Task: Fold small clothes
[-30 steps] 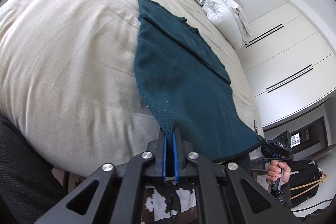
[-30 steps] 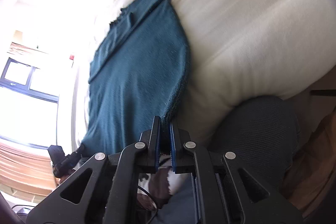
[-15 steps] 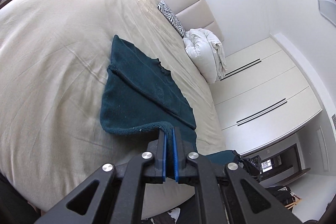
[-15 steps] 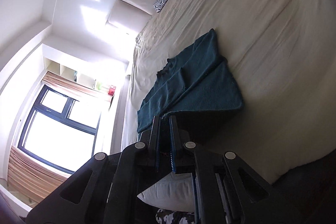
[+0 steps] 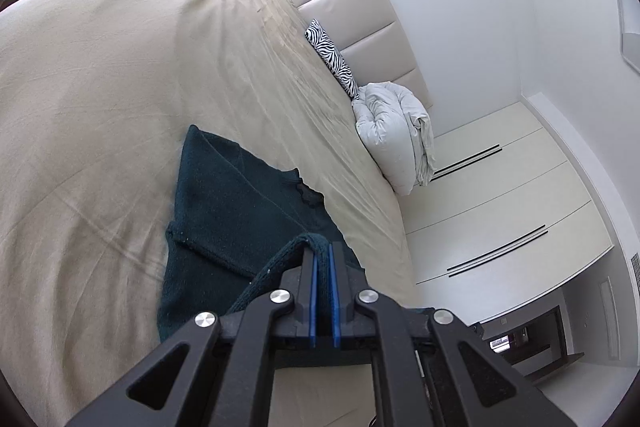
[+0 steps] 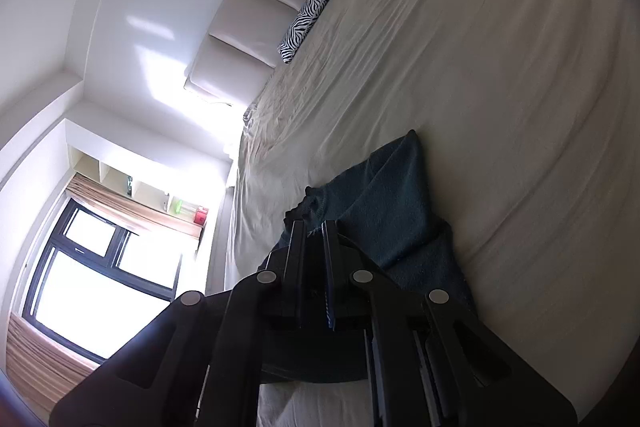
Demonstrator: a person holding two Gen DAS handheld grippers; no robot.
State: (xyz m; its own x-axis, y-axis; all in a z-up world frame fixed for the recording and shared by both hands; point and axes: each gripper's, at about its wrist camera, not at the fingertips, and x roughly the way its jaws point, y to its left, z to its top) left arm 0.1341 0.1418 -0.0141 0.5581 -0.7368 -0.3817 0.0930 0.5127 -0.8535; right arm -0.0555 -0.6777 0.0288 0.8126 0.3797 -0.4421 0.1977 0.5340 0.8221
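Observation:
A dark teal knitted garment (image 5: 240,203) lies on the beige bed (image 5: 100,87), its far part flat with a sleeve folded in. My left gripper (image 5: 323,247) is shut on the garment's near hem, which loops up over the fingertips. In the right wrist view the same teal garment (image 6: 384,203) lies below and ahead, and my right gripper (image 6: 310,225) is shut on the hem's other corner. The lifted near half hangs over the flat far half. What lies beneath the grippers is hidden by their black frames.
A zebra-striped pillow (image 5: 332,55) and a bundled white duvet (image 5: 396,131) lie against the padded headboard (image 5: 360,11). White wardrobe doors (image 5: 500,211) stand to the right of the bed. A window (image 6: 92,267) with shelves above fills the other side.
Both grippers rose and travelled toward the headboard with the hem, carrying the near half of the garment up off the bed edge and over the far half. The grips stayed shut.

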